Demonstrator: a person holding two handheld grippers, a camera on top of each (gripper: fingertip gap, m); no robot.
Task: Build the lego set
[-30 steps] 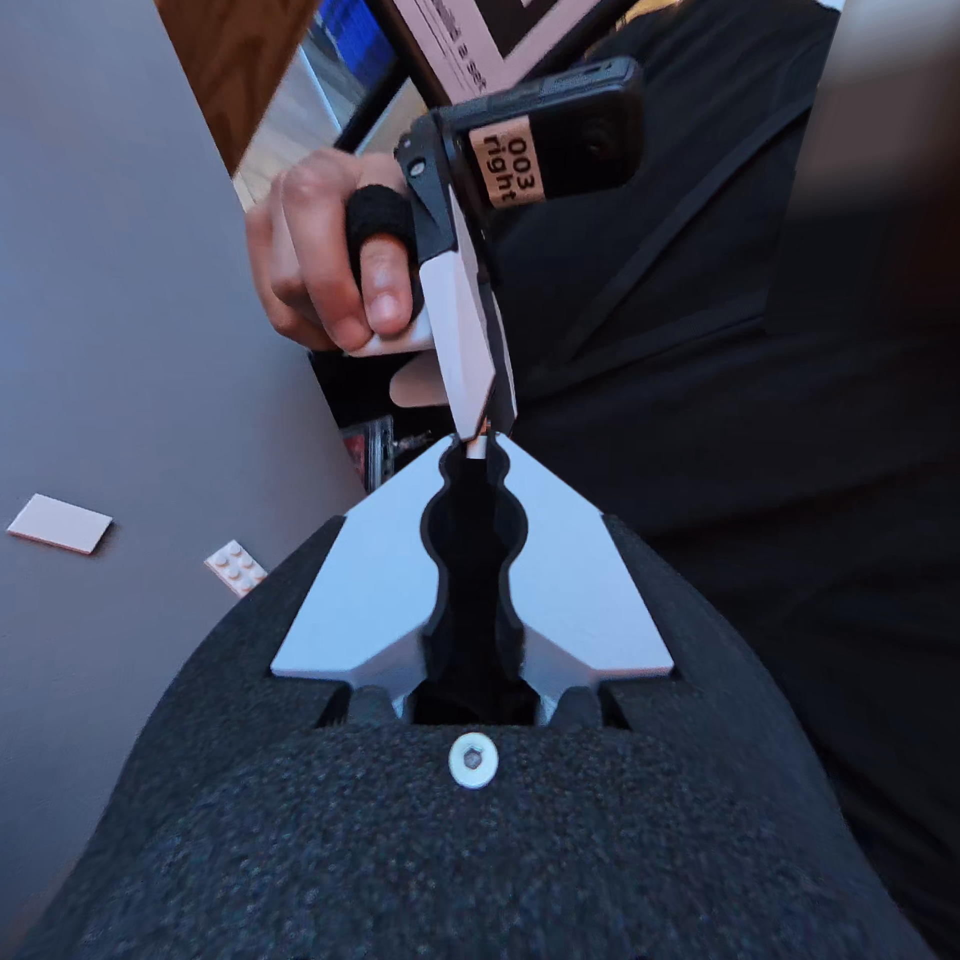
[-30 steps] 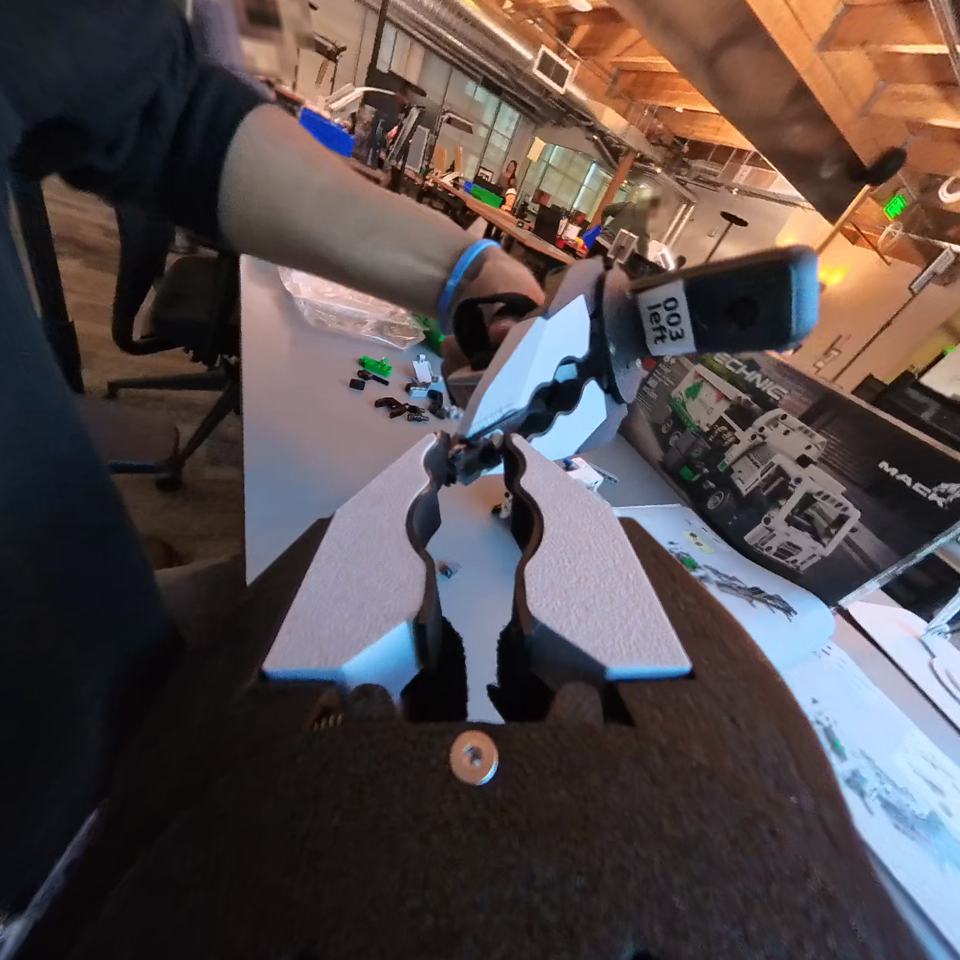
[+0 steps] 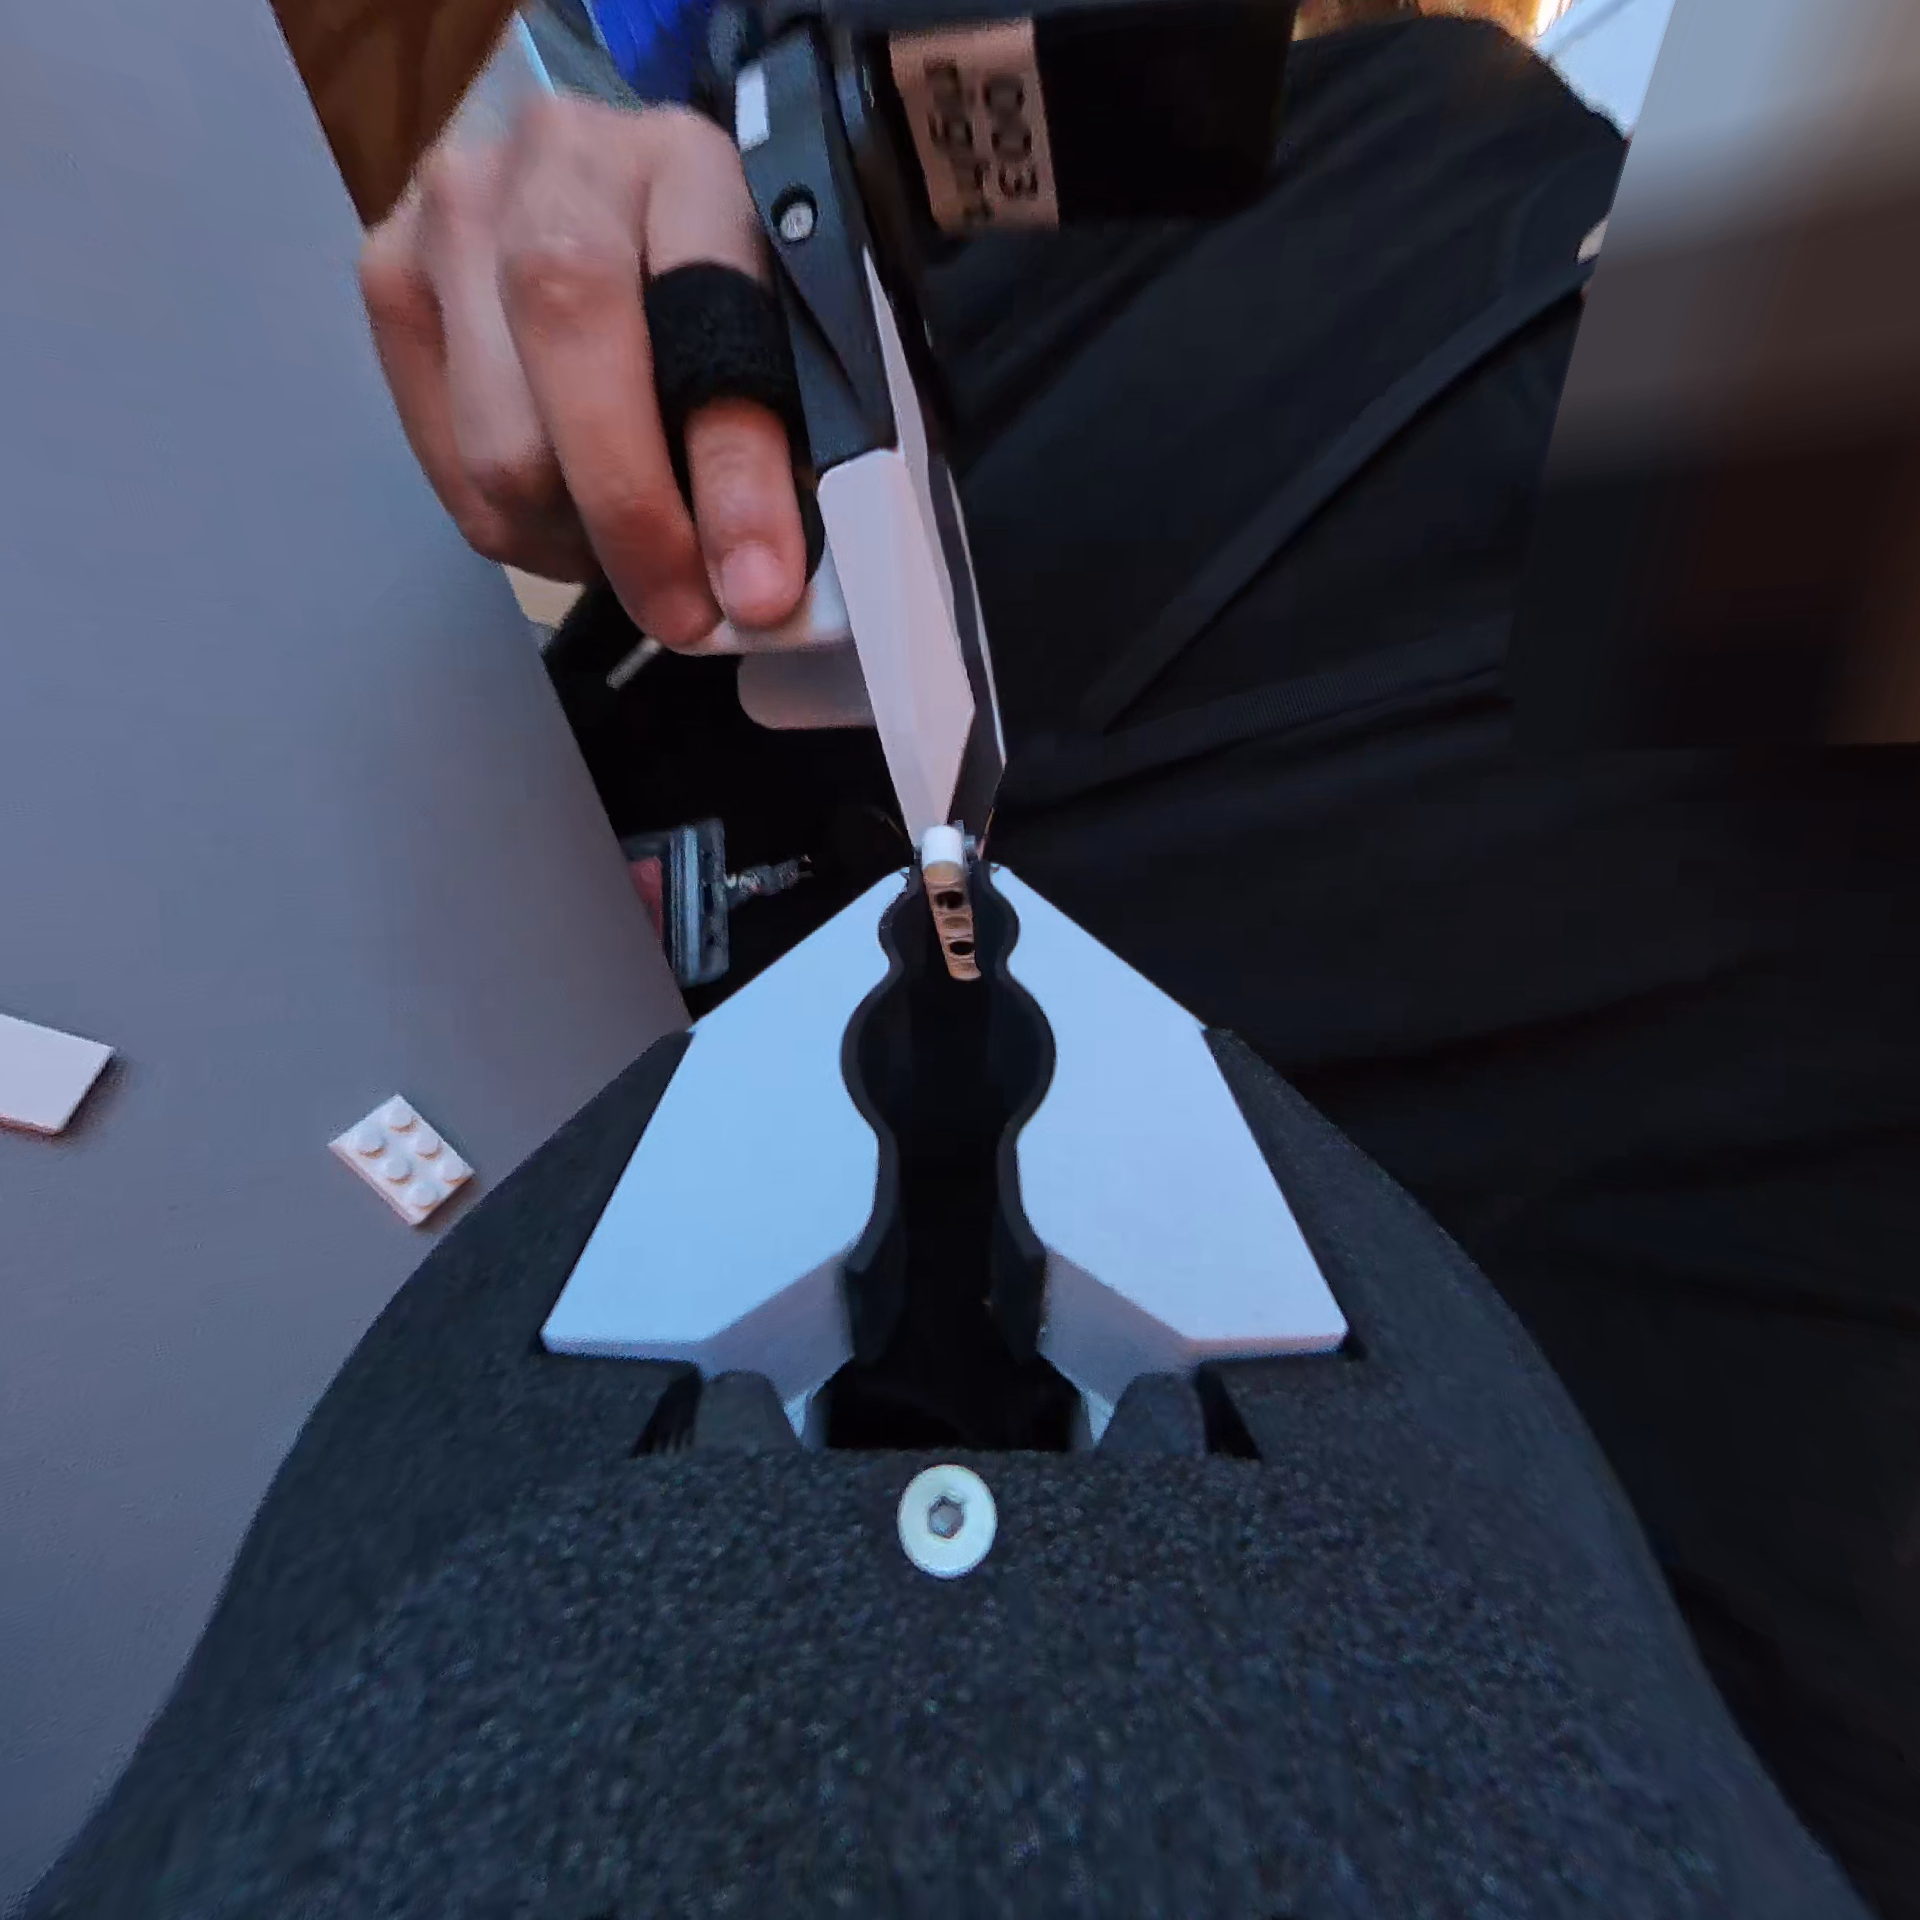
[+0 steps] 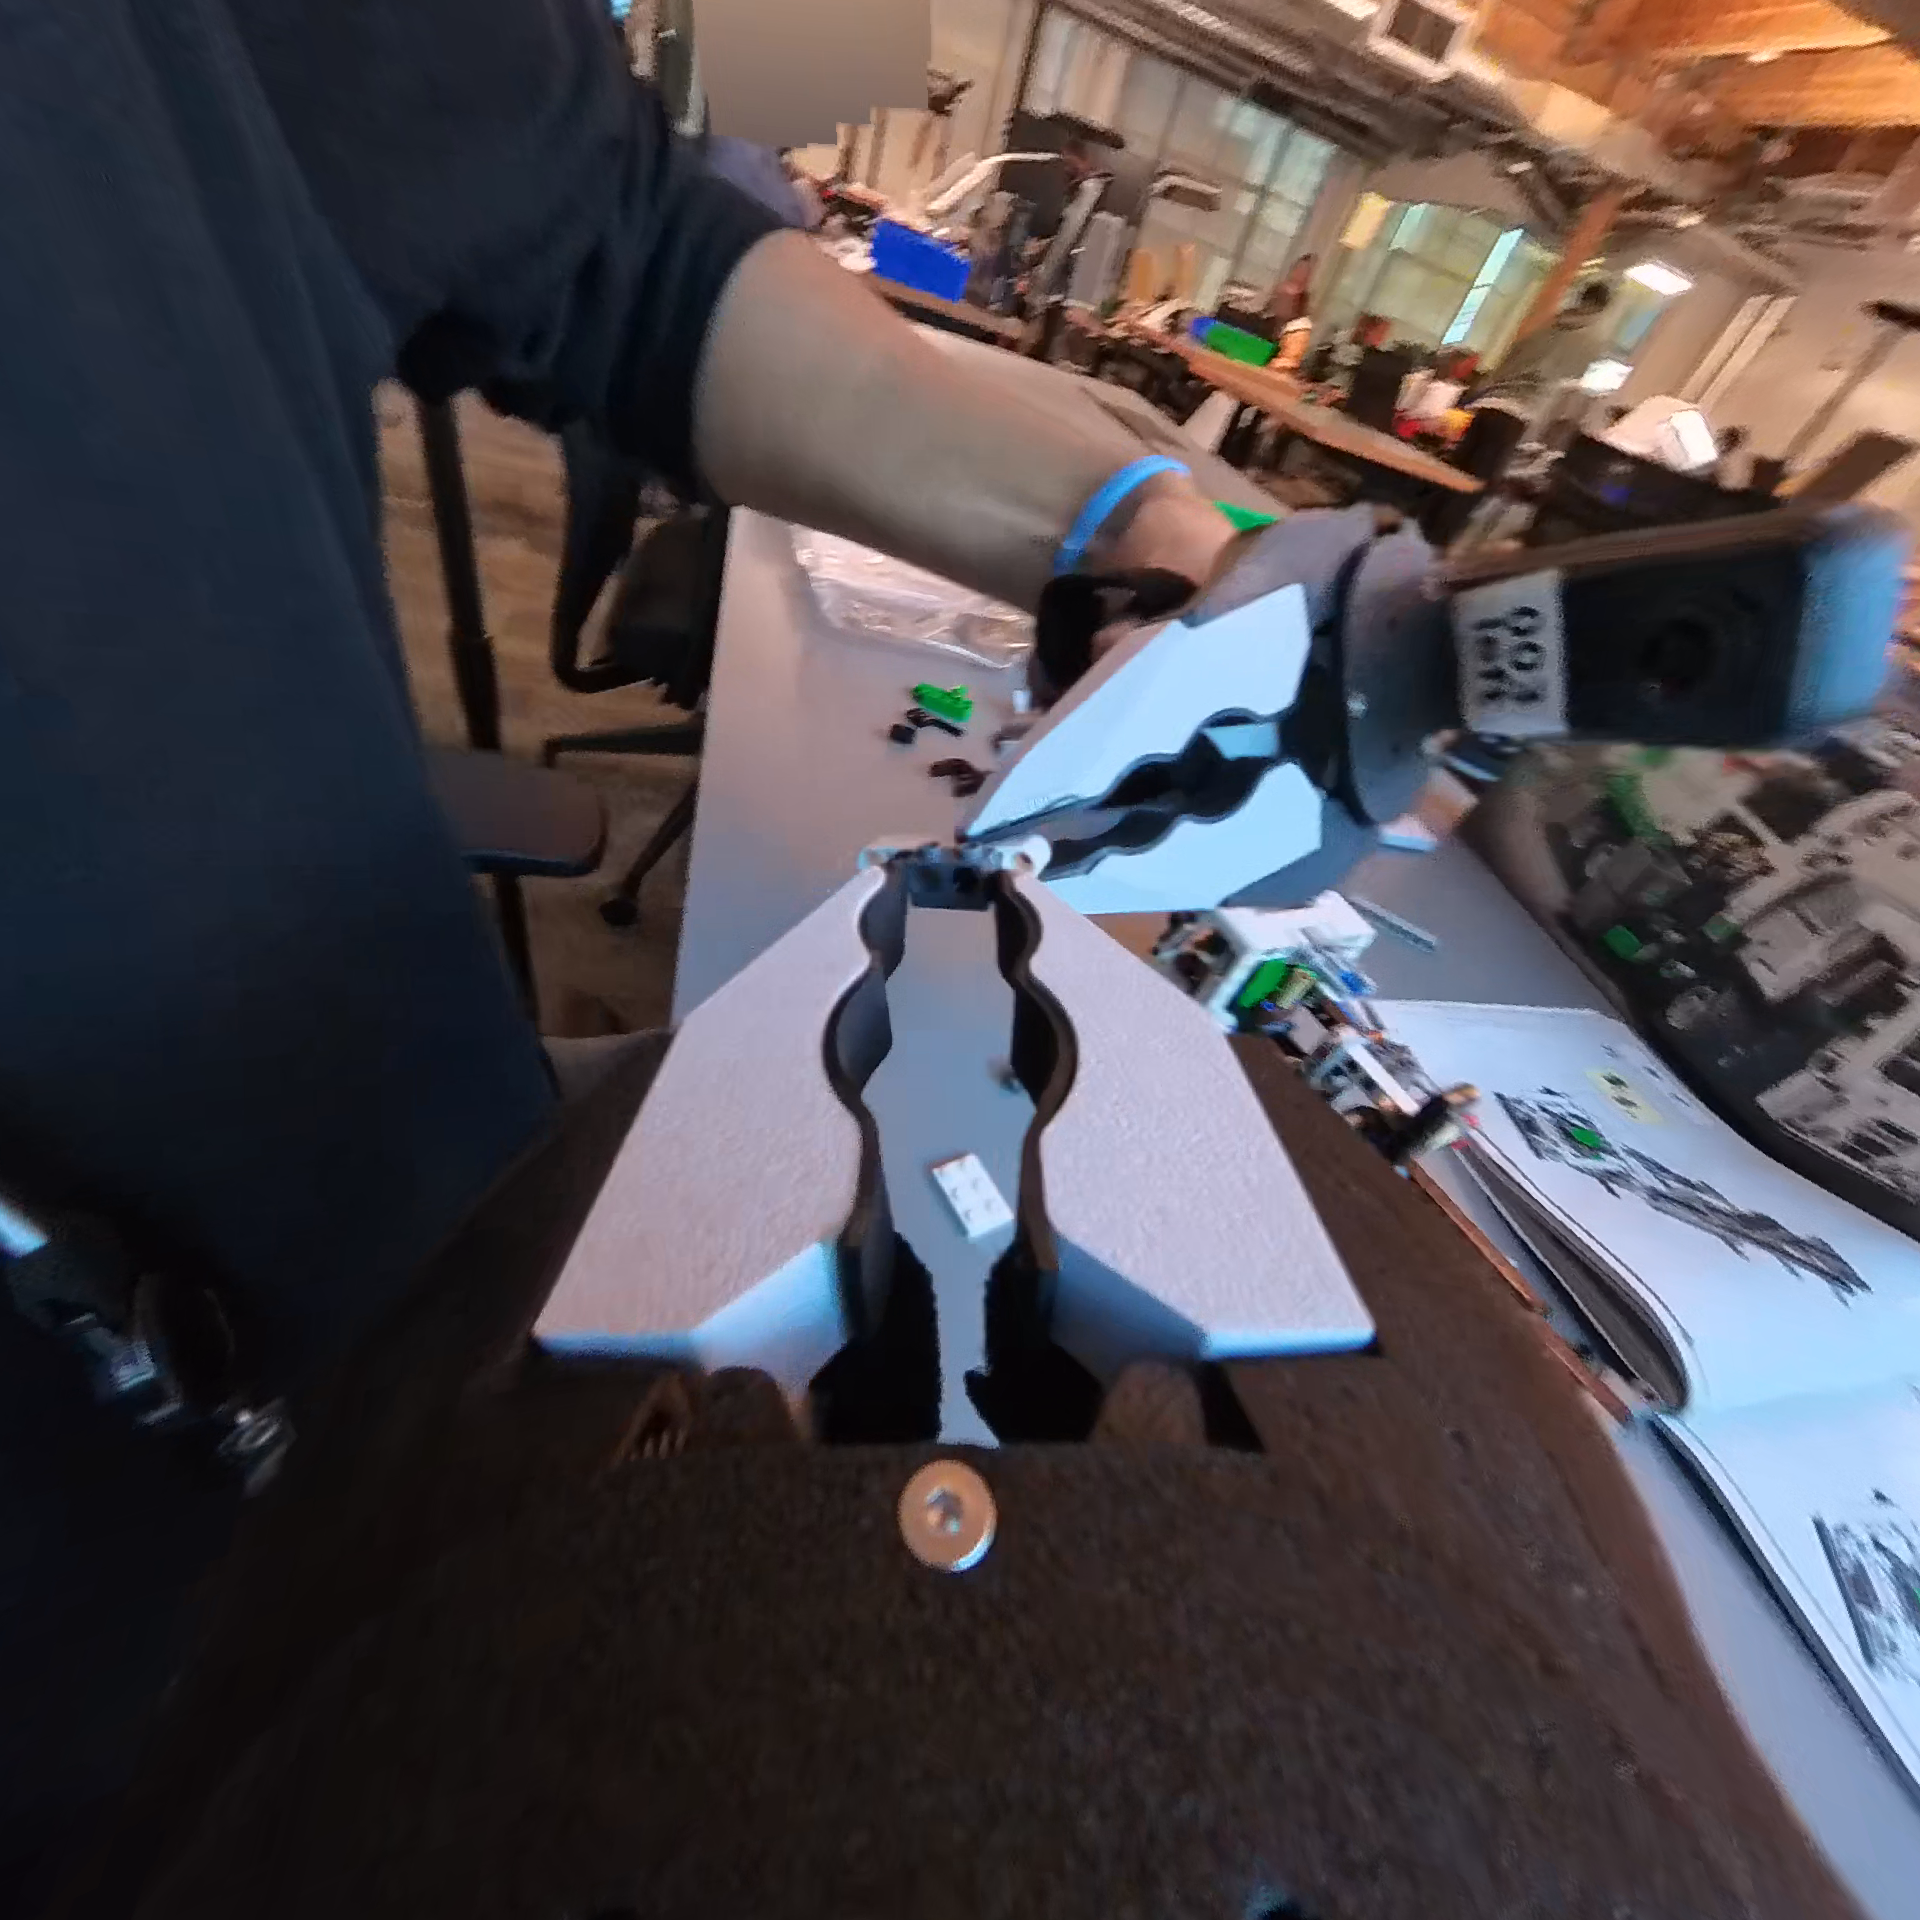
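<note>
1. Left hand-held gripper [image 3: 951, 883] is pinching a small perforated lego beam [image 3: 954, 930] at its fingertips, jaws nearly closed on it.
2. Right hand-held gripper [image 4: 948, 883] is clamping the same small piece [image 4: 948, 881] from the other side; white pins are sticking out either end. Both tips are meeting in mid-air above the counter [image 4: 769, 831].
3. Each hand-held gripper is carrying a printed label by its camera; text not repeated.
4. White 2x3 plate [image 3: 402, 1158] and a flat white tile [image 3: 47, 1070] are lying on the grey counter, well apart from the grippers.
5. Open instruction booklet [image 4: 1621, 1226] and a printed set box [image 4: 1714, 935] are sitting to the right, with a partly built model [image 4: 1288, 977] beside the booklet.
6. Loose green and black parts [image 4: 935, 717] and a clear plastic bag [image 4: 894, 603] are lying farther back.
7. Room is looking like an open workshop: wood ceiling, windows, long desks, blurred.
</note>
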